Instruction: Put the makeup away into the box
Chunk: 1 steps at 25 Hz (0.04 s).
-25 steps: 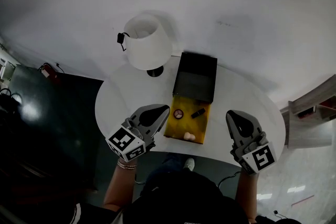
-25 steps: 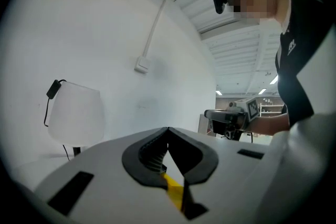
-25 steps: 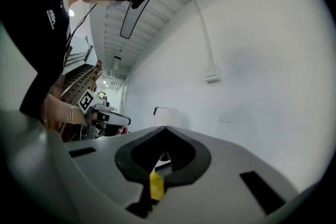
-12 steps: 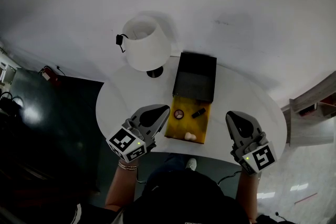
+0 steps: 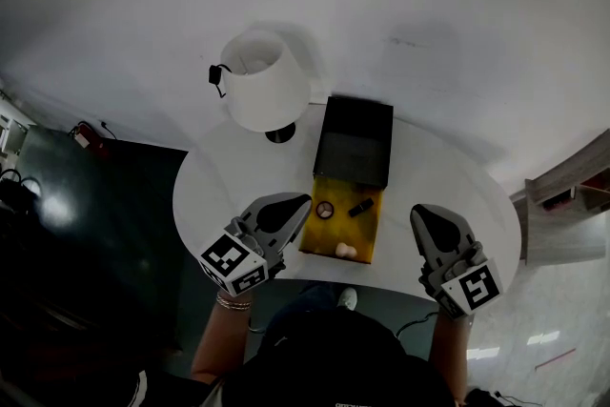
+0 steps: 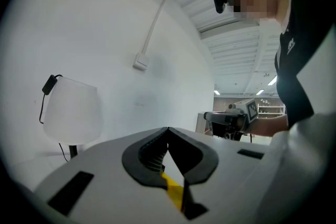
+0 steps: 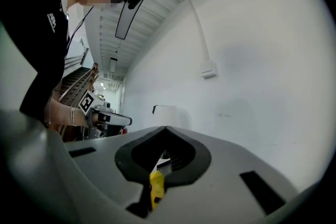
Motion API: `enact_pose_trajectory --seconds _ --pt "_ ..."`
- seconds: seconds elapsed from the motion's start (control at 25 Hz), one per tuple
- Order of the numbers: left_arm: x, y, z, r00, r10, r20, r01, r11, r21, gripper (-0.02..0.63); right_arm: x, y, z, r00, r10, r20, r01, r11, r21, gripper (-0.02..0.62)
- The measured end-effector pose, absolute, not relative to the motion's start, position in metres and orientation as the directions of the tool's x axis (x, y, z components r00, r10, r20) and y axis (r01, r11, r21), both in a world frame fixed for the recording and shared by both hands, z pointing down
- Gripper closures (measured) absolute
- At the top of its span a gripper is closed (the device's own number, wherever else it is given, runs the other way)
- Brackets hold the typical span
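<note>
On the round white table [image 5: 438,176] lies a yellow mat [image 5: 343,222] with a round compact [image 5: 325,210], a dark tube [image 5: 359,206] and a pale sponge [image 5: 343,249] on it. Just behind the mat stands an open black box [image 5: 355,144]. My left gripper [image 5: 303,199] is shut and empty, level, at the mat's left edge. My right gripper [image 5: 417,211] is shut and empty to the right of the mat. Each gripper view shows its own closed jaws, left gripper [image 6: 168,130], right gripper [image 7: 166,128], with only a strip of yellow below.
A white table lamp [image 5: 264,81] stands at the back left of the table, next to the box. A white wall rises behind. A dark floor lies to the left, and a shelf unit [image 5: 572,191] to the right.
</note>
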State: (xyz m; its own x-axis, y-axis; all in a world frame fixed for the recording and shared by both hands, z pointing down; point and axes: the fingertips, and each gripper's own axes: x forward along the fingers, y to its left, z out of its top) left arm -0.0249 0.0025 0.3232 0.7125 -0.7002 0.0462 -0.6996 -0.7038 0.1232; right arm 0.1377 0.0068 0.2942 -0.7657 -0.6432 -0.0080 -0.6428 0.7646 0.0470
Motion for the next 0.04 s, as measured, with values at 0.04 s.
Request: enact_pose_trajectory --seconds 0.04 --pt "-0.0251 0.0012 0.3239 0.714 -0.698 0.047 -0.698 -0.706 0.122 0.589 0.1379 0.0054 0.2951 -0.765 -0.644 -0.006 -0.644 0.764 0.045 0.577"
